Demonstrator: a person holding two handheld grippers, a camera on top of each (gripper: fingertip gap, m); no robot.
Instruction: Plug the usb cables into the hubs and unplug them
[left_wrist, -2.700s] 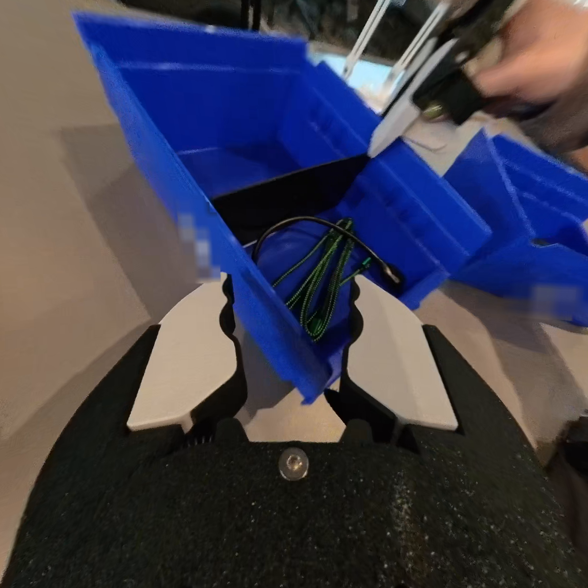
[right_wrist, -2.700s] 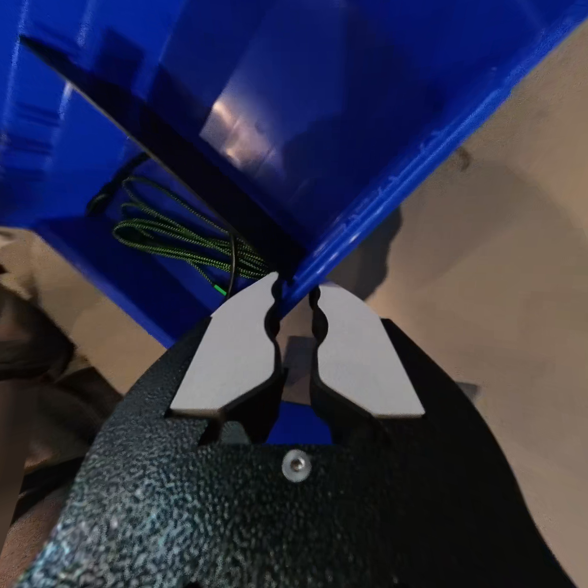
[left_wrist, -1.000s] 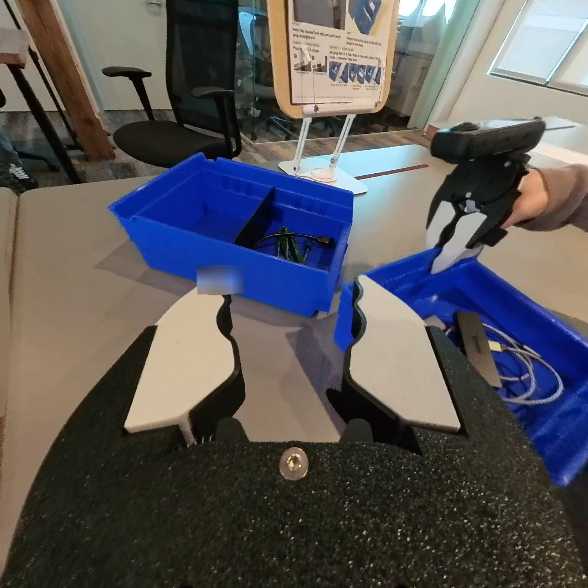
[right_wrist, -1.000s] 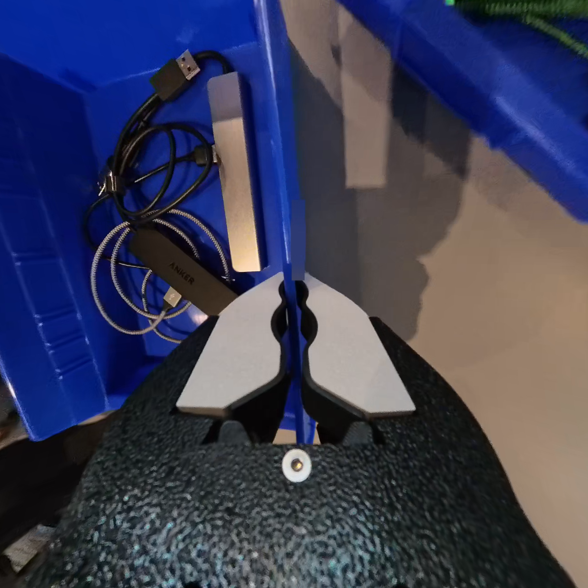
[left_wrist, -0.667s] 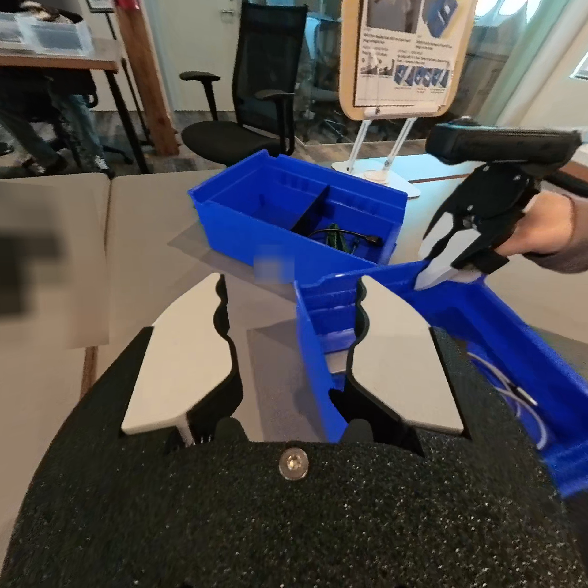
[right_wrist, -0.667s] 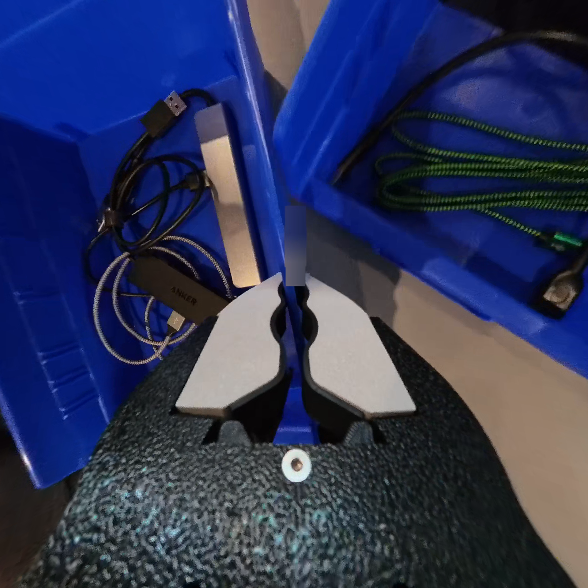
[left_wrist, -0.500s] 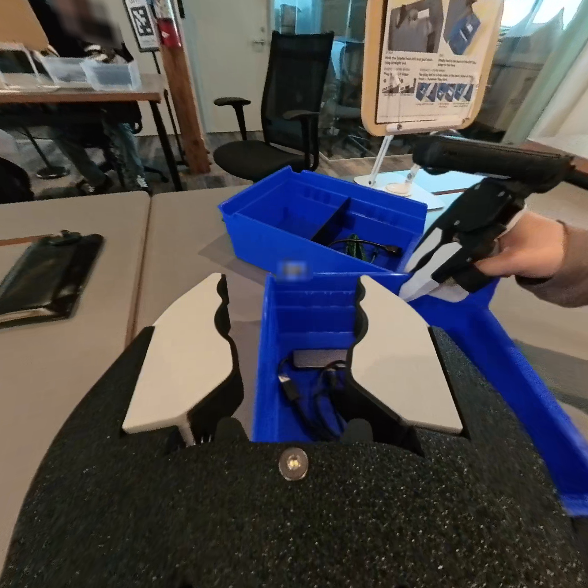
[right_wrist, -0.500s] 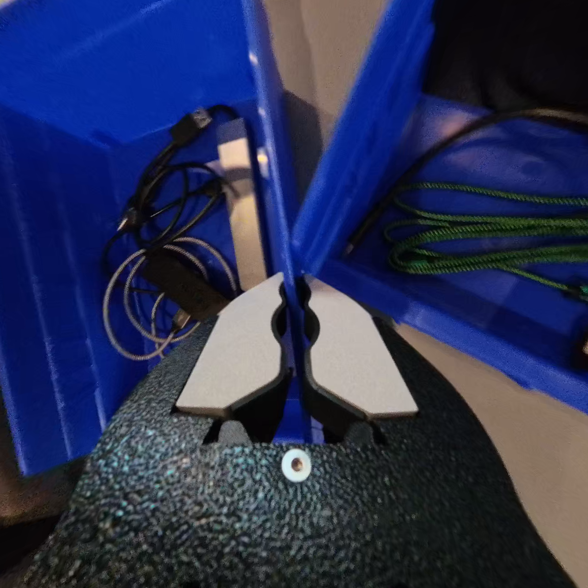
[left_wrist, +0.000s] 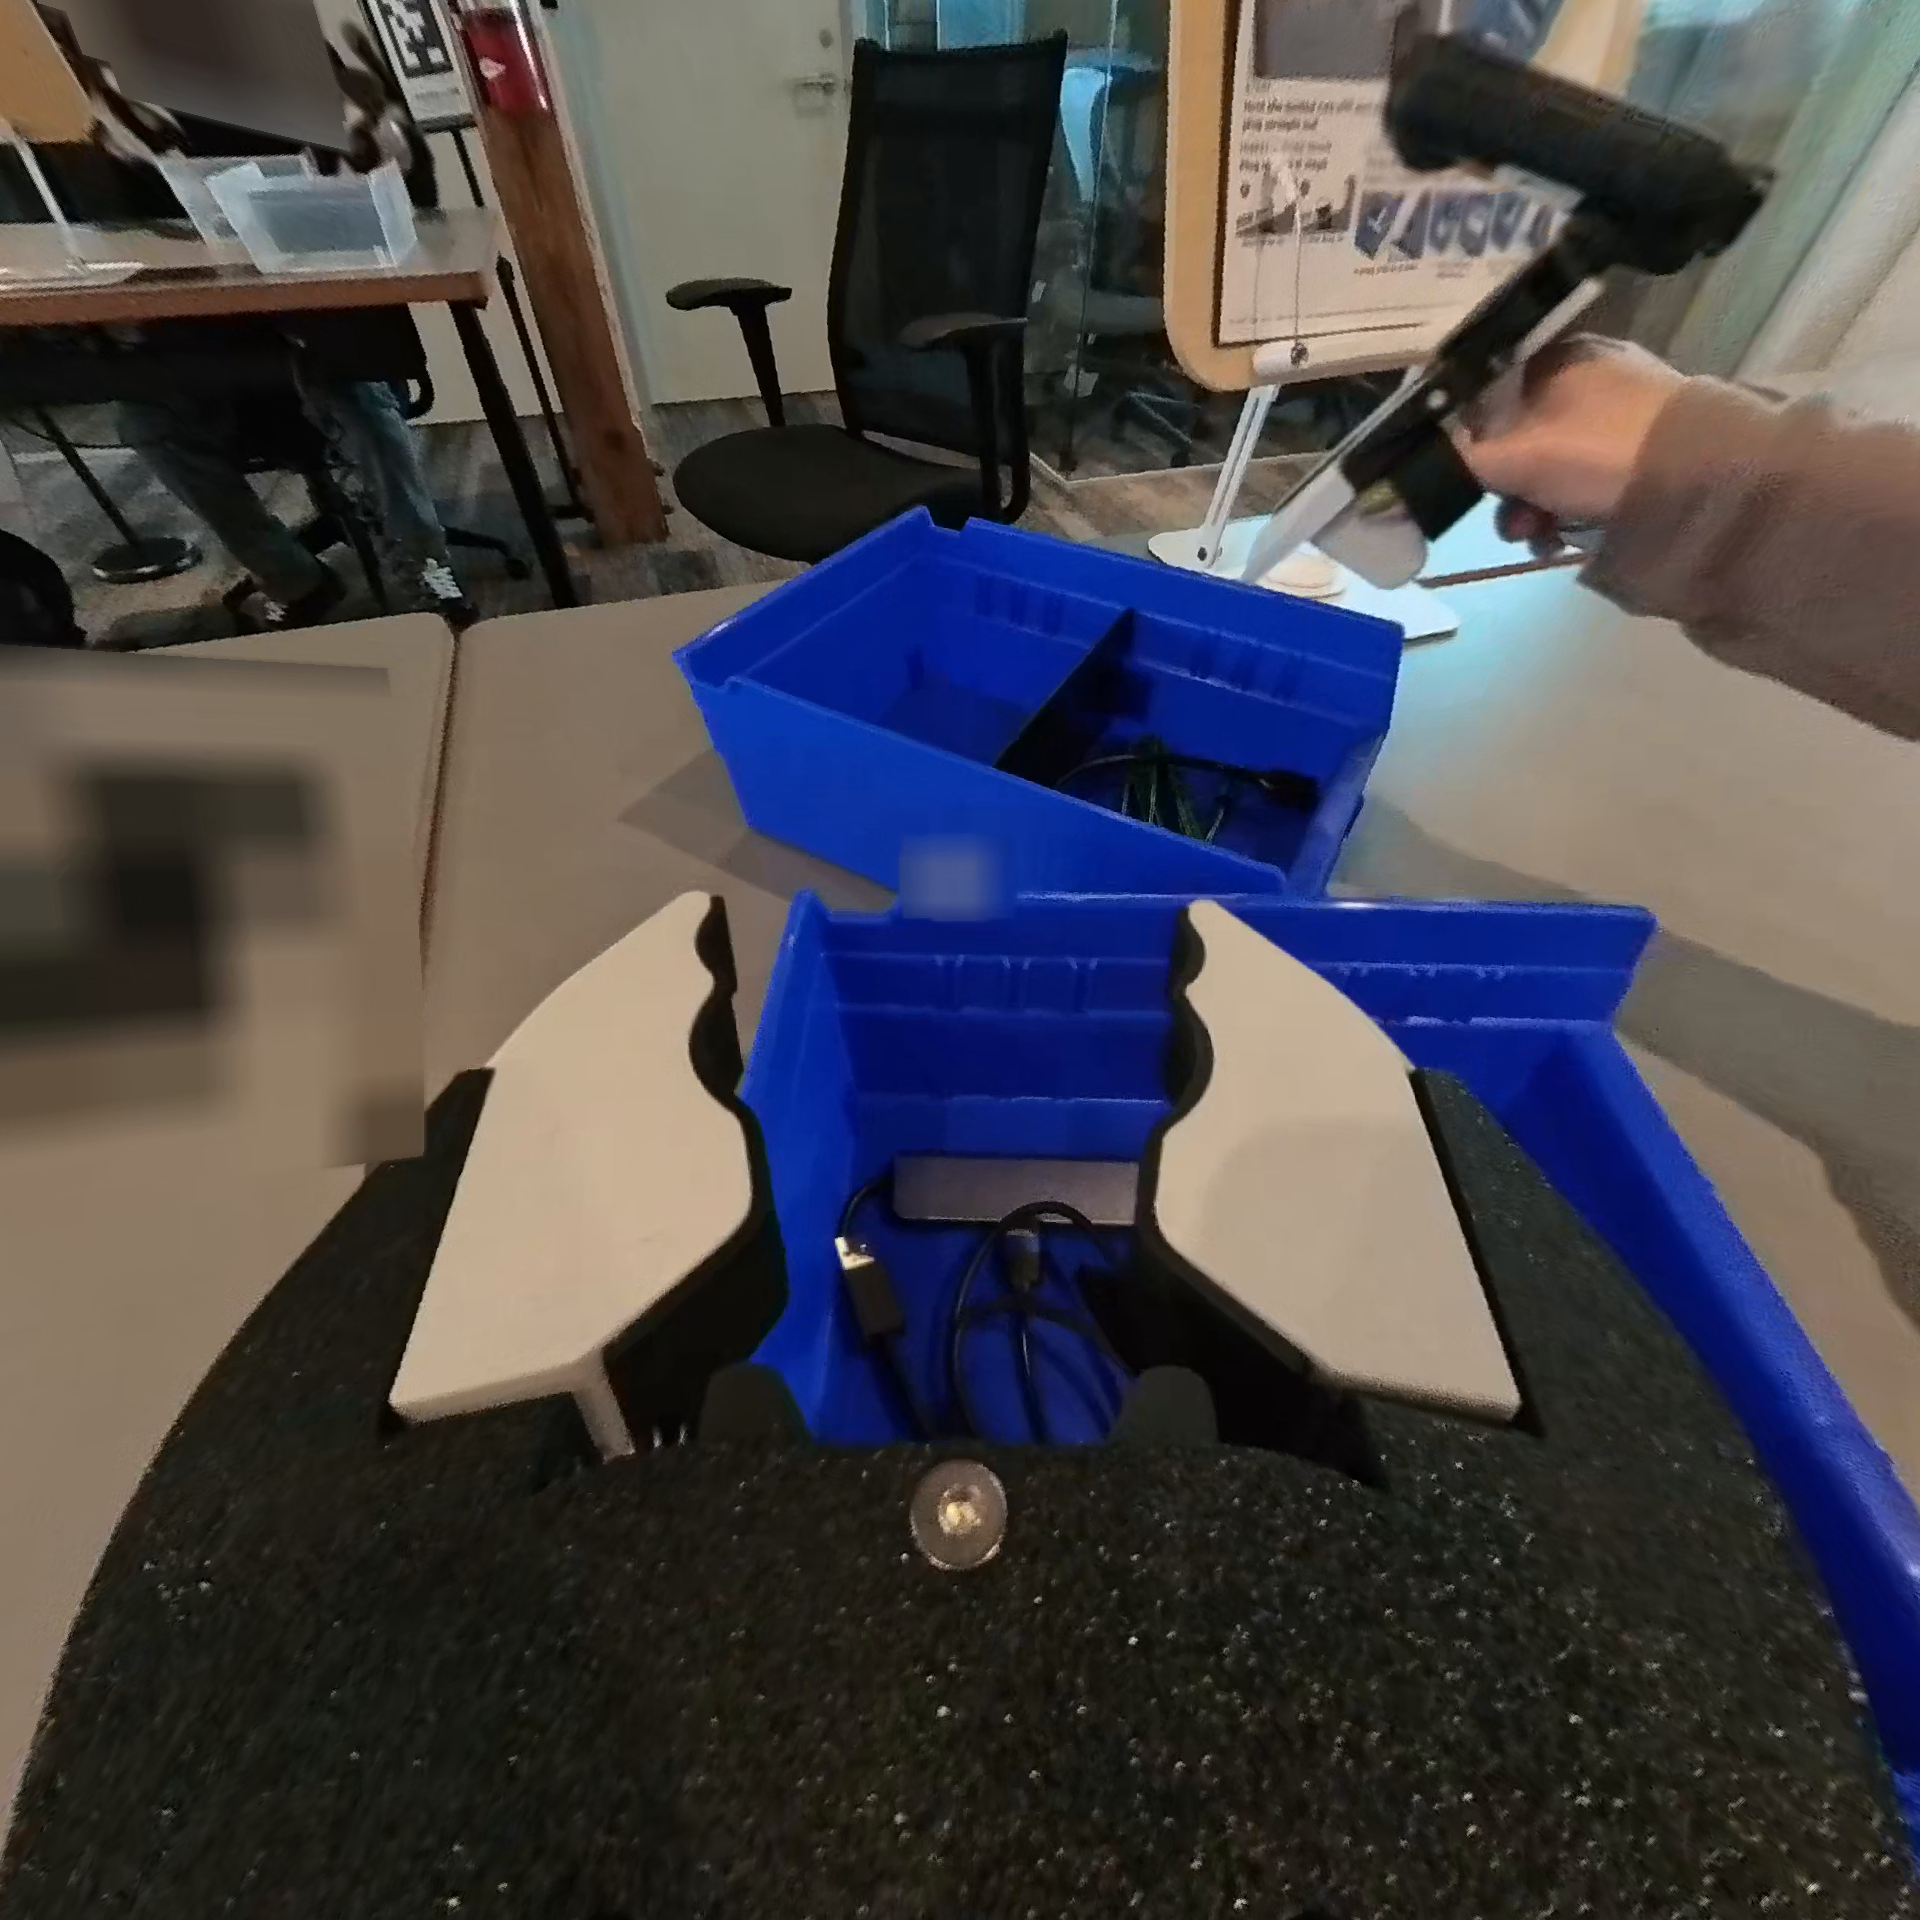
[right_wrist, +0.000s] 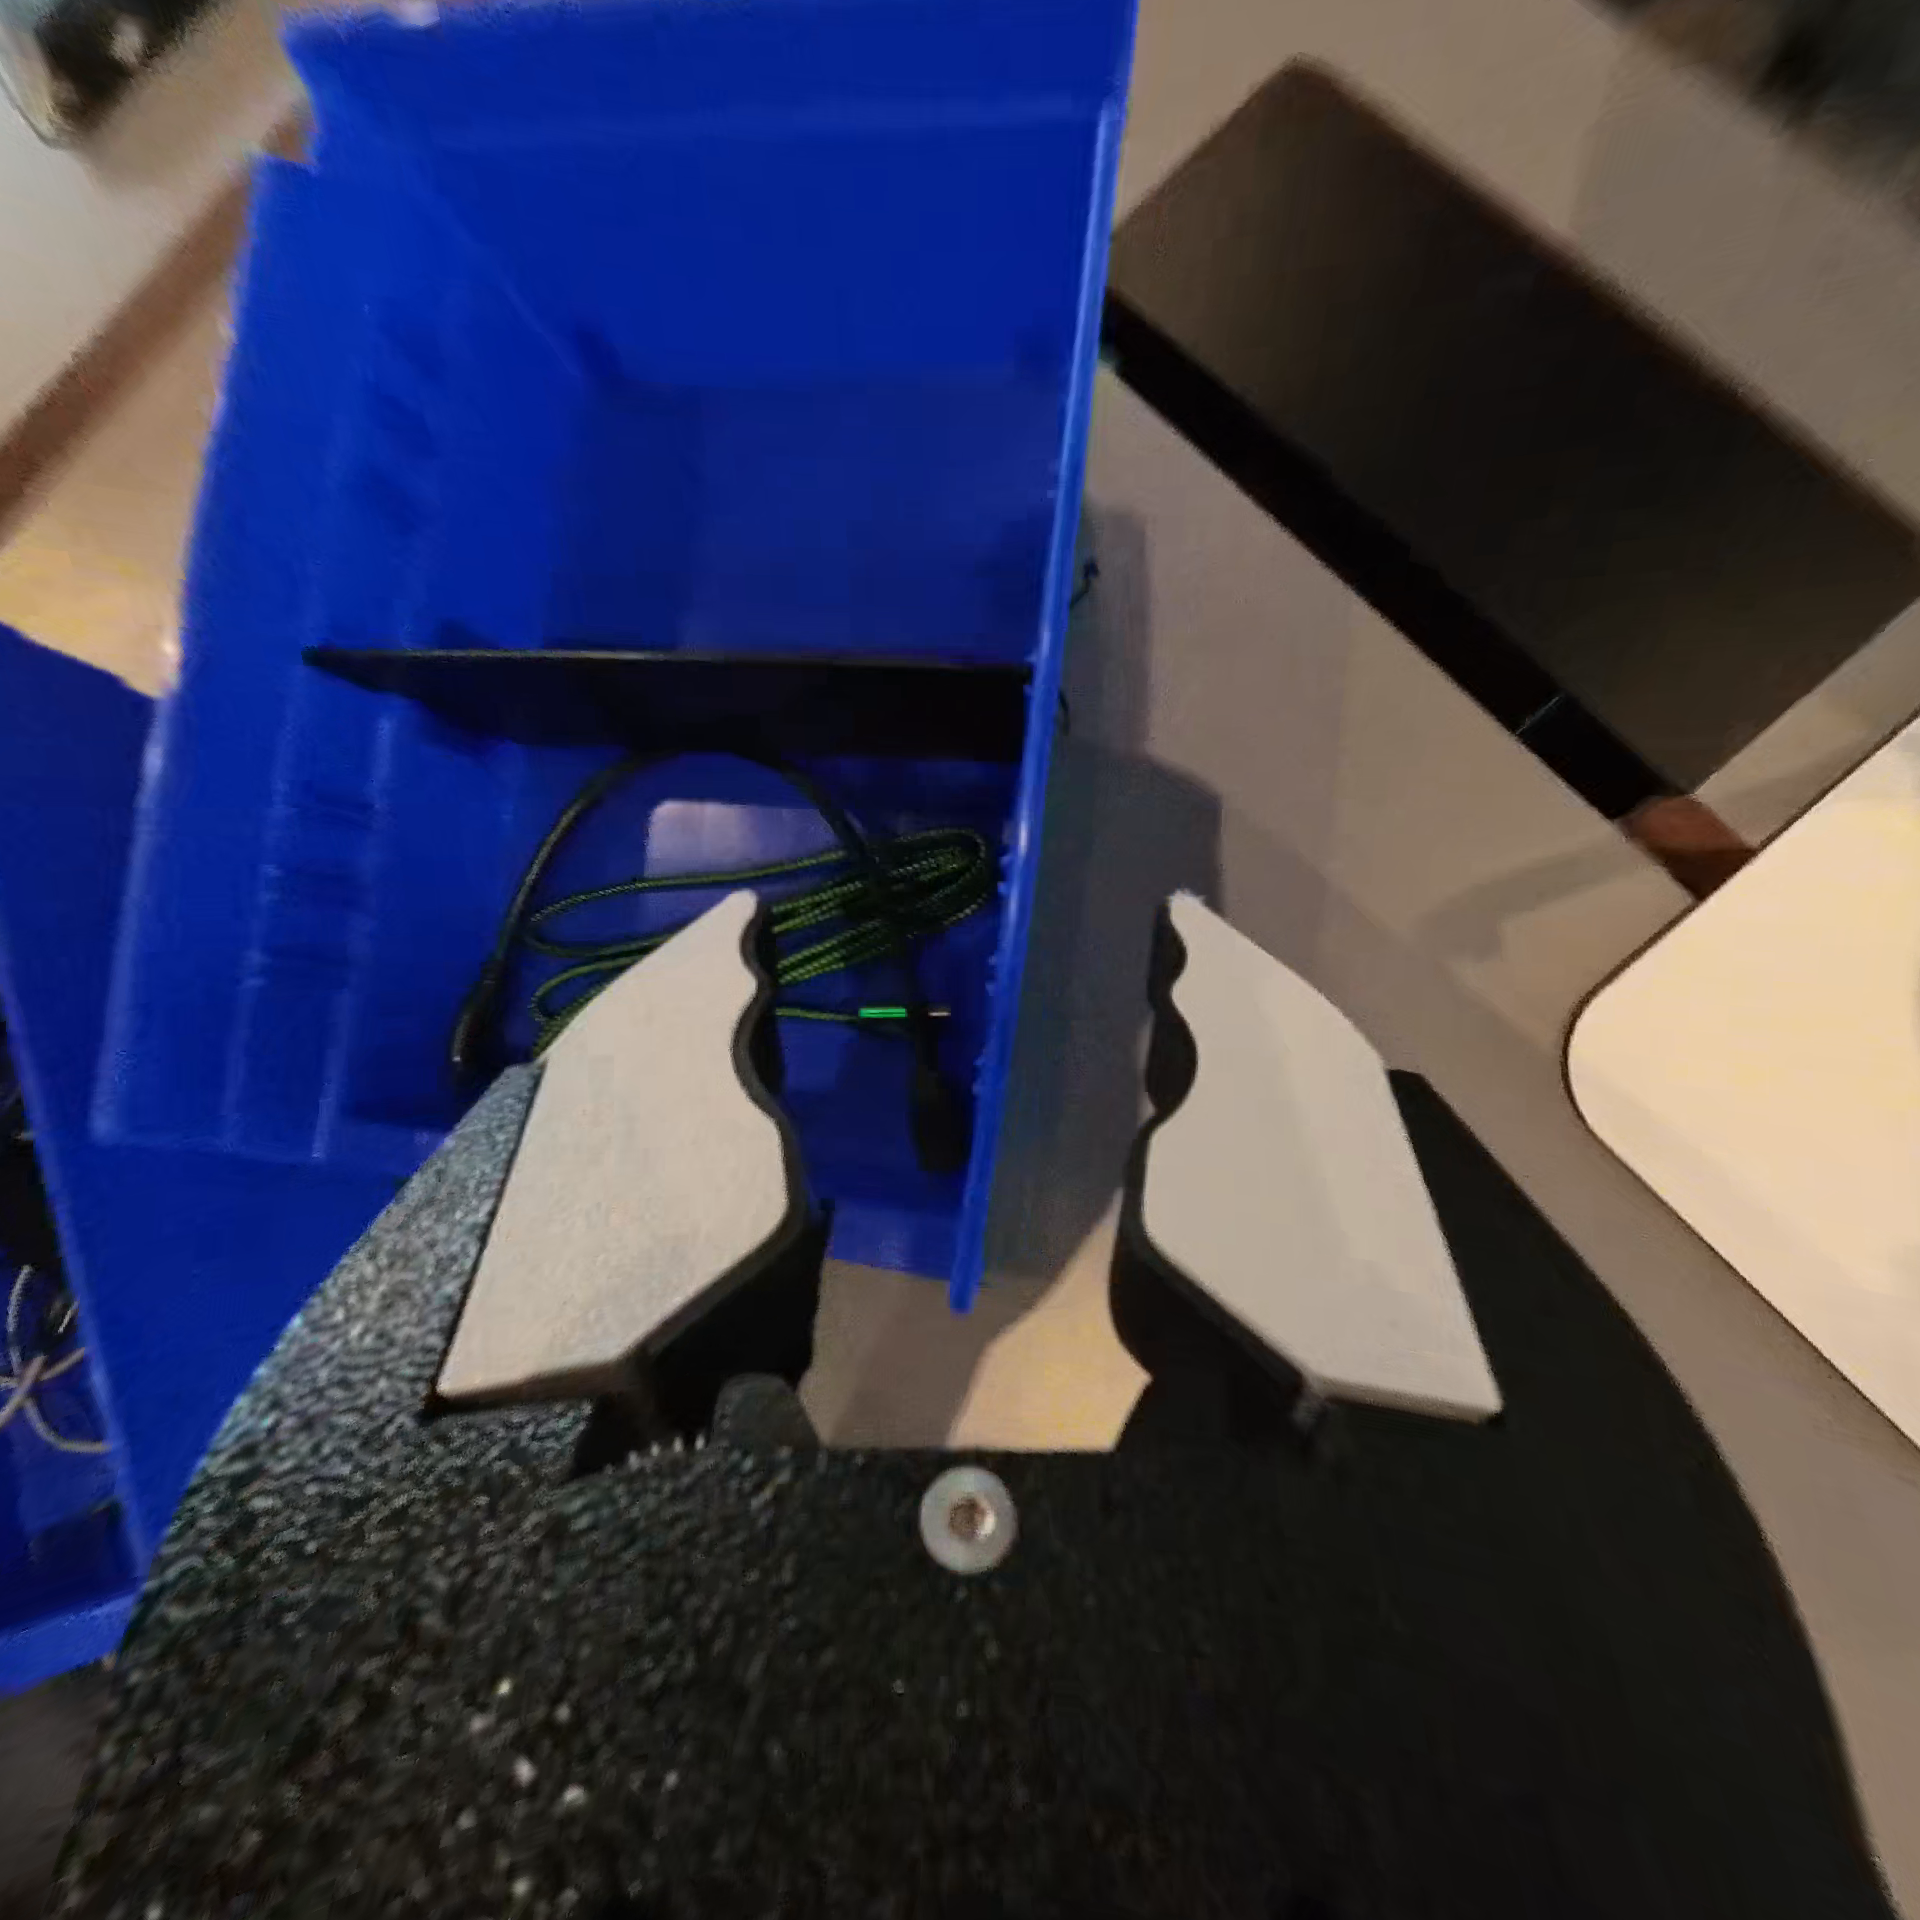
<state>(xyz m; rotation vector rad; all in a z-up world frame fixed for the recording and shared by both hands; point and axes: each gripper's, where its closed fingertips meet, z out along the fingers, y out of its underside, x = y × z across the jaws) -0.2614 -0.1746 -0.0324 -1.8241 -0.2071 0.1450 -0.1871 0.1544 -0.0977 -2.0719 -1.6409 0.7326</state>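
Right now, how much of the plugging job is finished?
Nothing is plugged in yet. The grey flat hub and black USB cable lie loose in the near blue plastic bin; the green braided cable sits in the divided far bin. Both the left gripper and right gripper are open and empty. All plugging and unplugging remains.

Take the near blue bin (left_wrist: 1538, 977) as your landmark. Your left gripper (left_wrist: 951, 1081) hangs wide open over its left end, with the bin's left wall between the two fingers. Inside, below that gap, the grey hub (left_wrist: 1013, 1193) lies against the stepped wall and a coiled black cable (left_wrist: 997, 1320) crowds the floor. Past the near bin, the far blue bin (left_wrist: 1039, 717) closes off the way ahead, touching or almost touching it. To the near bin's left and right the grey table (left_wrist: 582, 748) lies bare. Your right gripper (right_wrist: 961, 1049) is spread open, astride the far bin's side wall.
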